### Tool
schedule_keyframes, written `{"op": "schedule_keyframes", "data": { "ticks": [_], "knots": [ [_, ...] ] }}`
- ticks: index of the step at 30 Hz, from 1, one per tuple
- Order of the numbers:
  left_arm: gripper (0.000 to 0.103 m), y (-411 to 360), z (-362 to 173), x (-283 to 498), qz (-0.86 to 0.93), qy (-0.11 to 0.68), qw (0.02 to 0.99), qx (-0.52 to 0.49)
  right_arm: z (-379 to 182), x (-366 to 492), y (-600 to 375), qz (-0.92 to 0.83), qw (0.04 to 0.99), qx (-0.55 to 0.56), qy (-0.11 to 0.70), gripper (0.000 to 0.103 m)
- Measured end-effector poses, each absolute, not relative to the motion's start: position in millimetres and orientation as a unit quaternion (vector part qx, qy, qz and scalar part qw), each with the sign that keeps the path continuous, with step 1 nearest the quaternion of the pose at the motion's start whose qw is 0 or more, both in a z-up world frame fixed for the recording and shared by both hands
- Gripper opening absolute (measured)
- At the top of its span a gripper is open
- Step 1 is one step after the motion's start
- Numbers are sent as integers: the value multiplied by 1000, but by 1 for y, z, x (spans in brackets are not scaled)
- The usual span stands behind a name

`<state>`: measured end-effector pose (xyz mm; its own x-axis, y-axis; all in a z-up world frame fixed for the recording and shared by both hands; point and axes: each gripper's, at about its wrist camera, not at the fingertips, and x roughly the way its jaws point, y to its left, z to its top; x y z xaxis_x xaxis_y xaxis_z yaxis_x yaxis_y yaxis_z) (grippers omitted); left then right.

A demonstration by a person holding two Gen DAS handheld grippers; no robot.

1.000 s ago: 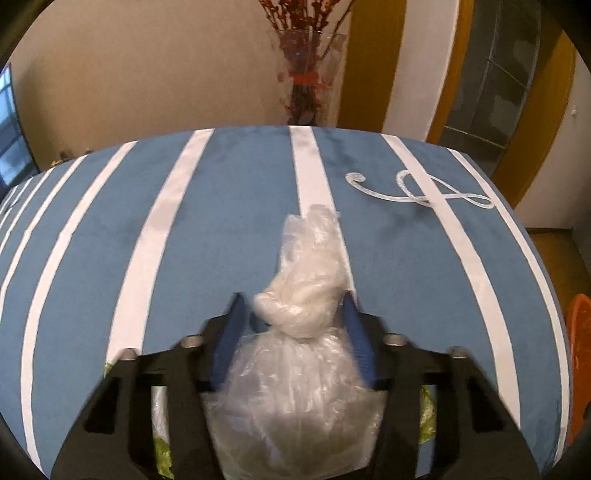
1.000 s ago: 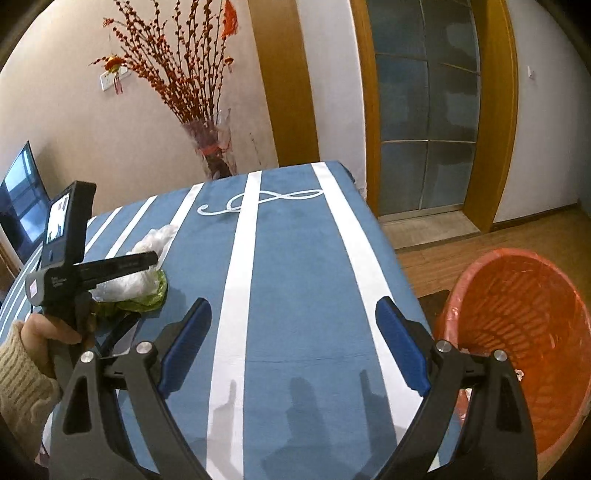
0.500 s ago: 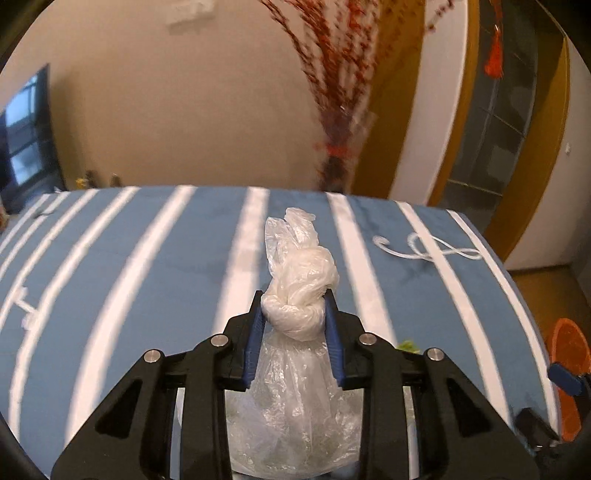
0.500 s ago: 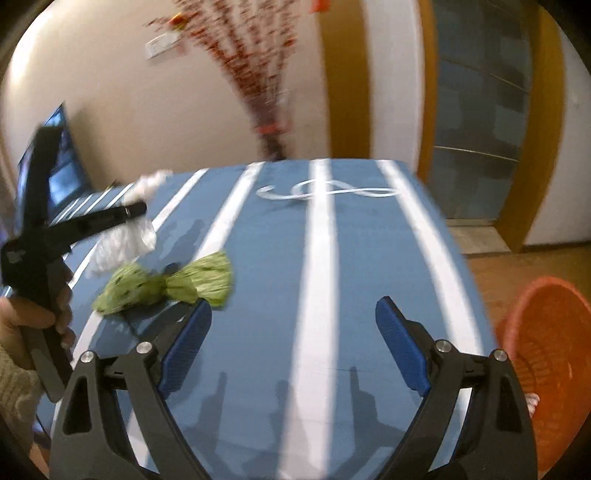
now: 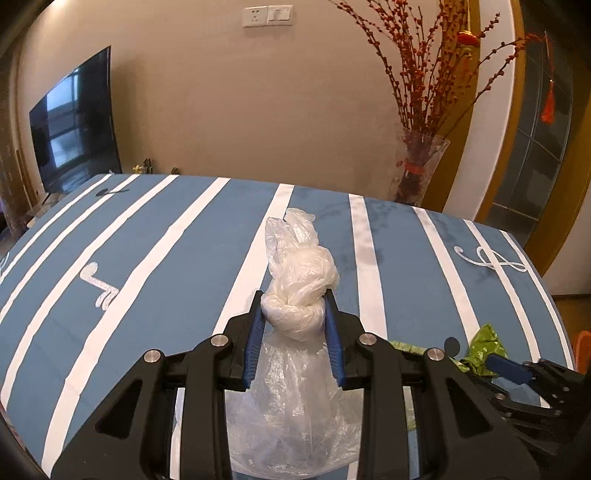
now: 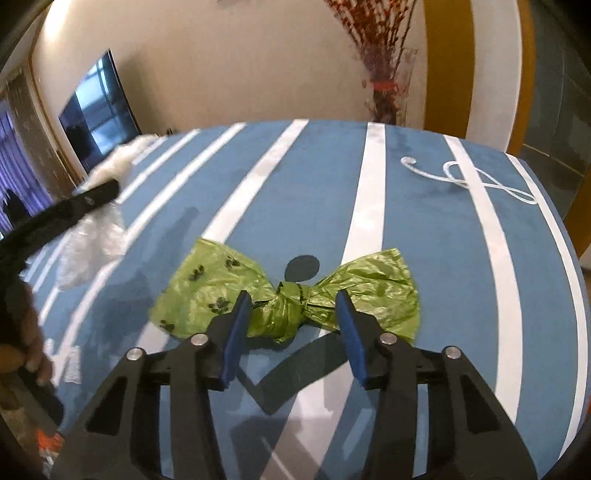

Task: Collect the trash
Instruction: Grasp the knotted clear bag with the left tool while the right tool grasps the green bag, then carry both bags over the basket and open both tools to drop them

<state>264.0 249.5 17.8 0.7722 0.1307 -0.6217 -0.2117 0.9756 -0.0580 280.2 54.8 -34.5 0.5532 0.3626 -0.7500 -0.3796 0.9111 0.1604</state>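
Left wrist view: the left gripper (image 5: 294,312) squeezes the knot of a clear plastic bag (image 5: 295,369), and the bag hangs down between its blue fingers (image 5: 255,343). In the right wrist view the right gripper (image 6: 294,308) is open, with one finger on each side of the knot of a green plastic bag (image 6: 291,299) lying on the blue striped tablecloth (image 6: 424,236)

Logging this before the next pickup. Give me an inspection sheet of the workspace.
Surface: blue white-striped tablecloth.
Job's things: knotted clear plastic bag; green knotted bag lying flat.
Clutter: nothing seen.
Grippers: left gripper shut on the clear bag's knot; right gripper open, straddling the green bag's knot.
Cables: nothing seen.
Surroundings: TV, vase of red branches, wall outlet.
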Motion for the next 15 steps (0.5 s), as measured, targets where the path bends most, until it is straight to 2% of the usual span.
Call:
{"op": "schedule_keyframes", "data": {
  "ticks": [4,9,15],
  "knots": [
    [30,241,15,267,80,330,938,-63,-42,280,54,219,876,-22,428,16],
    [30,222,13,266,56,334,939,-65,-35,262,19,182,894,-28,409,15],
    [30,177,14,260,6,337,939,-64,-17,234,-75,92,920,-5,380,14]
  ]
}}
